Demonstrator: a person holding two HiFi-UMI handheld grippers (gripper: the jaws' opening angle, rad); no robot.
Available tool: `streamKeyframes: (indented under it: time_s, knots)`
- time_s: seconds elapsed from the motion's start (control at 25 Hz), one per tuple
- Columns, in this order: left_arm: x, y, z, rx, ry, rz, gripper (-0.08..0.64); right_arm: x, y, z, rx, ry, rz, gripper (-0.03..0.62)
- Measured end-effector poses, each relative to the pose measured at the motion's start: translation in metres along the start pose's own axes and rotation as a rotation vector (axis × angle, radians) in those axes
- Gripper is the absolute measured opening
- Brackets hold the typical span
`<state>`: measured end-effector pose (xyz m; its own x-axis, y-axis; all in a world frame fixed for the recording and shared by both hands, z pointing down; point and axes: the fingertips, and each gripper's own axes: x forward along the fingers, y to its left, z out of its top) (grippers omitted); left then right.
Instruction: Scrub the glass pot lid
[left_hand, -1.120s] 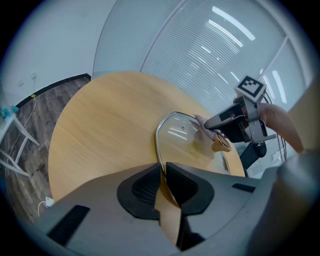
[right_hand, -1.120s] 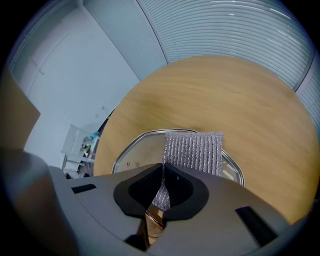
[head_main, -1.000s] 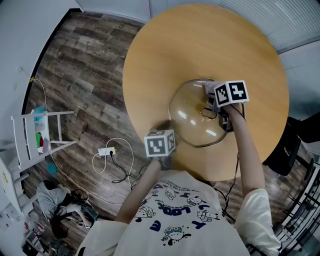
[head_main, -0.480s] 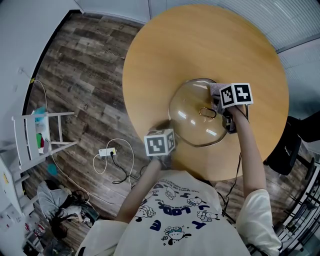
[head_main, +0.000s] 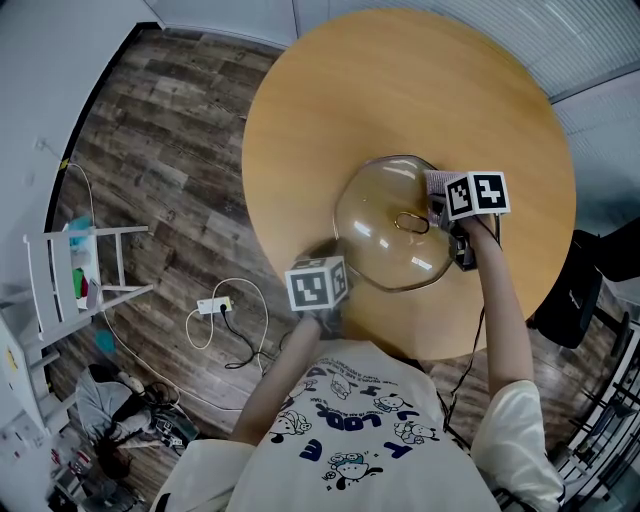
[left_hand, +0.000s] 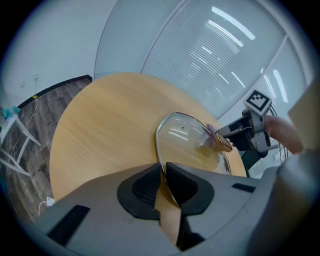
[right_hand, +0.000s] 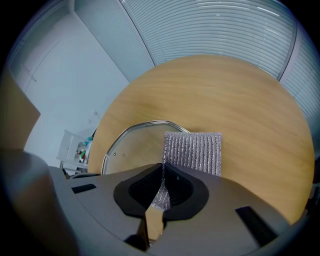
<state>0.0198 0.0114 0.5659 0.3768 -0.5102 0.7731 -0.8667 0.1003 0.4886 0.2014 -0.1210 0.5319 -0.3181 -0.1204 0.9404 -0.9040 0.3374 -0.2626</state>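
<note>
The glass pot lid (head_main: 385, 240) lies dome-up on the round wooden table (head_main: 330, 90), its gold loop handle (head_main: 411, 222) on top. My left gripper (head_main: 337, 260) is shut on the lid's steel rim at the near left; in the left gripper view the rim (left_hand: 159, 150) runs between the closed jaws of that gripper (left_hand: 163, 172). My right gripper (head_main: 442, 206) is shut on a silver-grey scrub sponge (head_main: 437, 182) pressed against the lid's right side. The right gripper view shows the sponge (right_hand: 196, 152) sticking out past its jaws (right_hand: 163, 172), over the lid (right_hand: 132, 147).
The table's front edge is close to the person's body. On the wood floor to the left lie a white power strip with its cable (head_main: 213, 302) and a white rack (head_main: 70, 275). A black chair (head_main: 575, 300) stands at the right.
My right gripper and the sponge slid a little to the right, away from the handle toward the lid's right rim. The left gripper kept its hold on the rim.
</note>
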Motion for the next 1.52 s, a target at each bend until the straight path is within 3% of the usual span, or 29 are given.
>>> streamKeyframes:
  time_s: [1.52]
  knots:
    - [0.000,0.001,0.000,-0.016,-0.013,0.012,0.041,-0.016,-0.026,-0.052,-0.022,0.019,-0.034,0.038]
